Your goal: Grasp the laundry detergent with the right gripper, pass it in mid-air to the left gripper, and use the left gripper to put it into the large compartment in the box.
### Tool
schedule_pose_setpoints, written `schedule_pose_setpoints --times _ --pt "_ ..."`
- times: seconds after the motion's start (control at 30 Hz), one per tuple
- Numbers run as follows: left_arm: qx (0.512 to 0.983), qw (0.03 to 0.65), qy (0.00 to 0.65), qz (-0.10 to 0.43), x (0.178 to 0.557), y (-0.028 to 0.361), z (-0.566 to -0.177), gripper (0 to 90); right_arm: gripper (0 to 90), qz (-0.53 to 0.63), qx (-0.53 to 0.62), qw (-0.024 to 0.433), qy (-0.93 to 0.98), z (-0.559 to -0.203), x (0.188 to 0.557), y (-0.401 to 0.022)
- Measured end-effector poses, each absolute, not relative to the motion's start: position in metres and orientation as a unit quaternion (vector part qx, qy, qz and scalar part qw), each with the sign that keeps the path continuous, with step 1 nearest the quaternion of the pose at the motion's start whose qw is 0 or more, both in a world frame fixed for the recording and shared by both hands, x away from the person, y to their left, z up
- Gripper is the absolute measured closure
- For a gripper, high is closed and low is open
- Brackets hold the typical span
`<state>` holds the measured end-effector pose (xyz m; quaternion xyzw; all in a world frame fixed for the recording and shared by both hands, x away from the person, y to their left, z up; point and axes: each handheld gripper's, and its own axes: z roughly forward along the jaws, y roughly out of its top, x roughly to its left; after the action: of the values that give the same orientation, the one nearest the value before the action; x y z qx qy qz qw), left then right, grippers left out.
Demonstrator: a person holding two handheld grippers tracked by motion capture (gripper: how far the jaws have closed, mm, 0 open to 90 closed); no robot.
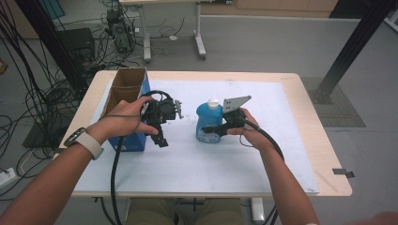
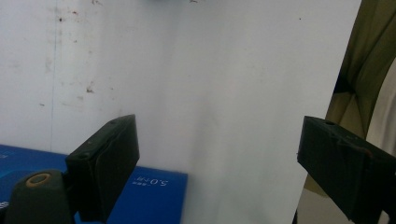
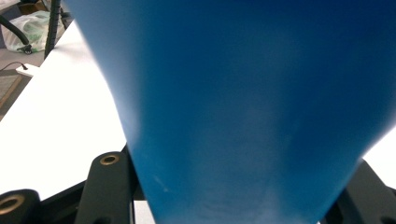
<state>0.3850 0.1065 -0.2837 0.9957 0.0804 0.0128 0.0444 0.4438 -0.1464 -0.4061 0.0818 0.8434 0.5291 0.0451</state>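
White mat covers our table (image 1: 300, 140), nothing fancy. We've got the right gripper (image 1: 217, 128) with its fingers pinching the blue bottle (image 1: 207, 123), while the left gripper (image 1: 162, 136) hangs beside the blue box (image 1: 133, 140), fingers spread with nothing between them.

Even, soft light; blurry close-ups
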Motion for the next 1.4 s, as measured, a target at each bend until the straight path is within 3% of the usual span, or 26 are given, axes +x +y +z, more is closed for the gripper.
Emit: schedule_pose_setpoints --times 0.97,1.4 --pt "0.994 0.049 0.094 0.013 0.381 0.107 -0.279 10.5 43.2 0.523 0.081 0.049 0.847 -0.404 0.444 -0.146" --pt "0.994 0.056 0.094 0.024 0.373 0.104 -0.258 7.9 43.2 0.533 0.083 0.039 0.841 -0.39 0.435 -0.149"
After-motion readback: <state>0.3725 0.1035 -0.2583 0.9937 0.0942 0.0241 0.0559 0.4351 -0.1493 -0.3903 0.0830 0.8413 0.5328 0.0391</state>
